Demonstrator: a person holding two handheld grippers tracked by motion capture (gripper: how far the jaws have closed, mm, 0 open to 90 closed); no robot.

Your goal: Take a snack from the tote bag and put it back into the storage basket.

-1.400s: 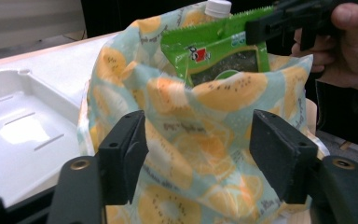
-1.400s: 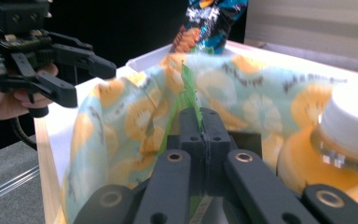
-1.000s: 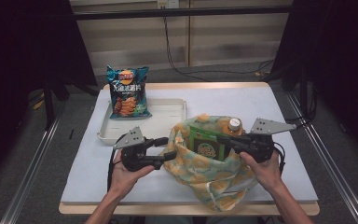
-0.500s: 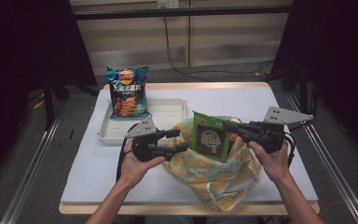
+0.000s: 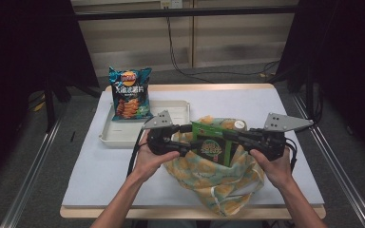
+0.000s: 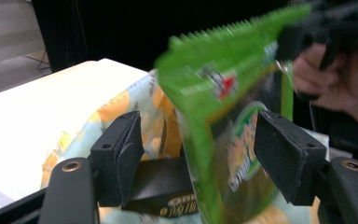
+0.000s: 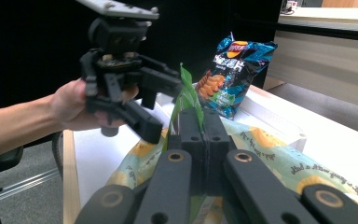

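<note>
On the counter (image 5: 123, 166) lies a soft printed cloth bag (image 5: 218, 185), slumped and open at the mouth, and above that mouth a green snack packet (image 5: 213, 148) is held upright, its lower end still down among the folds. Behind it stand a white tray (image 5: 111, 135) and a blue chip bag (image 5: 129, 95), propped up at the tray's far end. The green packet looks light and thin, a crinkly film pouch with a serrated top seal; I judge it will flex and twist rather than hold its shape, and its glossy skin could slip if pinched only lightly. The flat sealed edge is the best place to take it, since squeezing the belly would likely crush what is inside. The right hand-held gripper (image 7: 193, 128) is clenched on just such an edge, its jaws pressed tight with the film between them. The left hand-held gripper (image 6: 198, 156) stands released, its jaws having just been opening; the packet sits between them, but the pads (image 6: 286, 161) show a gap on either side. A dark box (image 6: 161, 193) and a capped bottle (image 5: 239, 125) rest inside the bag.
</note>
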